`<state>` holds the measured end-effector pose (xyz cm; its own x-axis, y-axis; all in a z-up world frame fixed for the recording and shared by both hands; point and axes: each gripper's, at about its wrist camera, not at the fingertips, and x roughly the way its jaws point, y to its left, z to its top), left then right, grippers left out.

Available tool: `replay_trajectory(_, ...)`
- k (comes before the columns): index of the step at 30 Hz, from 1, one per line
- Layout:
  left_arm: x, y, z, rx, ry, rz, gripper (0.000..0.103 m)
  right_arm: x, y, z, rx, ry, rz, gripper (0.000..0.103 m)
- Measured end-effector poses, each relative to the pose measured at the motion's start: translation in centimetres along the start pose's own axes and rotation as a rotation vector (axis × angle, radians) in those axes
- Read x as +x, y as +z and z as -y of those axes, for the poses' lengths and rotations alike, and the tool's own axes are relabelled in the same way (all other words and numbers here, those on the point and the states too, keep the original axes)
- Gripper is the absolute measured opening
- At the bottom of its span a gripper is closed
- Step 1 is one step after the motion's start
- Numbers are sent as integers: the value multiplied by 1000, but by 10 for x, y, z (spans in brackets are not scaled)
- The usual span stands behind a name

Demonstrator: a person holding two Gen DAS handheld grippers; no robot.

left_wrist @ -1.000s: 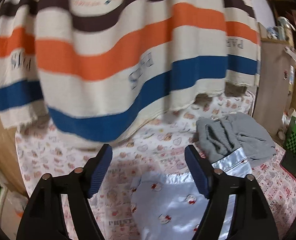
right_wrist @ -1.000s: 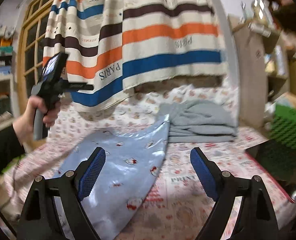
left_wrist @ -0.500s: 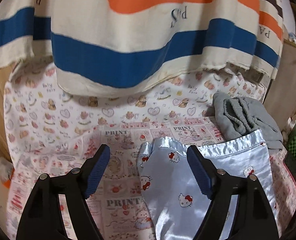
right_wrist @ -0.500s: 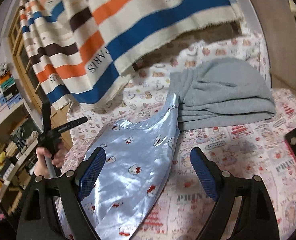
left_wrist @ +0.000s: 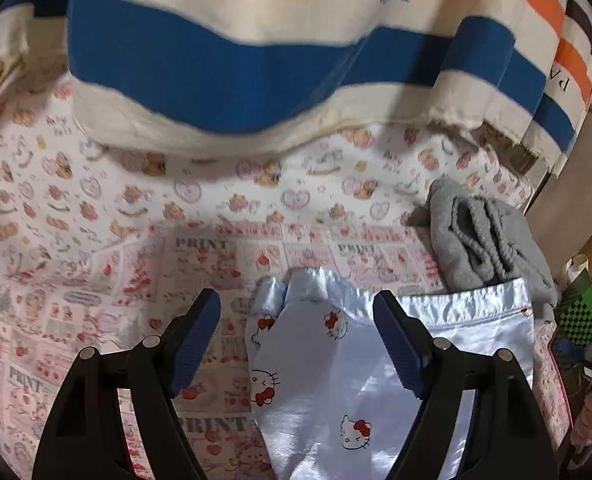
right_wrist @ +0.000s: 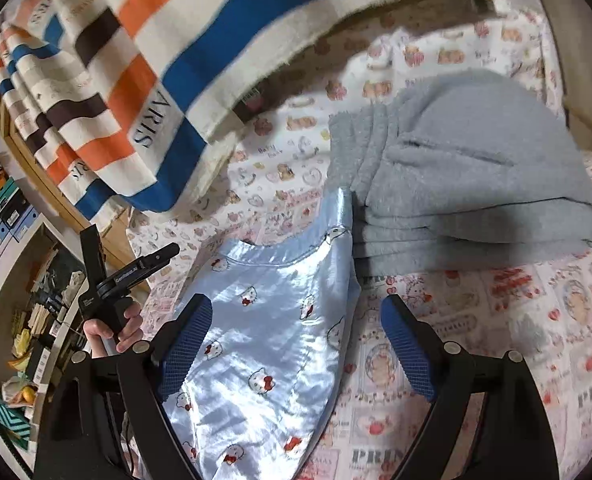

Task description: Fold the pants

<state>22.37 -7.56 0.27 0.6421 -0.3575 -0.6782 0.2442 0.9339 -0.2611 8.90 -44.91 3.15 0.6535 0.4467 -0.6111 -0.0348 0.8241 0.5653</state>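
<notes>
"PRINT" repeats on the patterned bedsheet (left_wrist: 200, 246) at centre and lower left. The striped curtain (right_wrist: 152, 128), upper left, reads "ARIS"

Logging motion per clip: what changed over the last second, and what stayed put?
Both grippers tipped downward toward the bed: the left gripper went from facing the striped curtain to hovering over the satin pants, and the right gripper closed in on them too. Nothing was grasped; both stay open. The pants and the grey folded stack lie unmoved.
</notes>
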Motion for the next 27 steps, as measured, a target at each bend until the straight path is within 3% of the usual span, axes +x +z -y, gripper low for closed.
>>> replay_trajectory(2, 8, -2, -2, 19, -16, -36, 59, 18, 7, 9, -16, 82, -61, 88)
replay_trajectory(3, 11, -3, -2, 38, -23, -59, 58, 26, 9, 12, -38, 111, -89, 88)
replay_trajectory(5, 17, -4, -5, 50, -24, -91, 58, 35, 11, 19, -59, 66, -90, 88)
replay_trajectory(6, 20, -4, -9, 38, -35, -101, 58, 42, 13, 24, -59, 30, -91, 84)
replay_trajectory(10, 35, -2, -23, -43, -109, -163, 58, 65, 17, 38, -1, 46, -156, 71)
replay_trajectory(13, 50, -2, -26, -74, -141, -212, 58, 80, 18, 36, -39, 10, -185, 68)
replay_trajectory(15, 58, -3, -26, -82, -153, -224, 57, 90, 17, 36, -47, 9, -202, 58)
replay_trajectory(19, 67, -2, -18, -40, -140, -212, 49, 106, 18, 37, -48, 17, -222, 51)
replay_trajectory(22, 71, 1, -8, 15, -95, -212, 48, 114, 21, 35, -49, 13, -231, 38)
replay_trajectory(24, 74, 2, -5, 31, -79, -214, 33, 118, 23, 36, -16, 26, -244, 26)
replay_trajectory(25, 75, 1, -3, 39, -72, -214, 9, 122, 24, 37, -3, 25, -249, 21)
replay_trajectory(27, 71, 0, 0, 60, -71, -190, 4, 126, 23, 34, -9, 30, -258, 6)
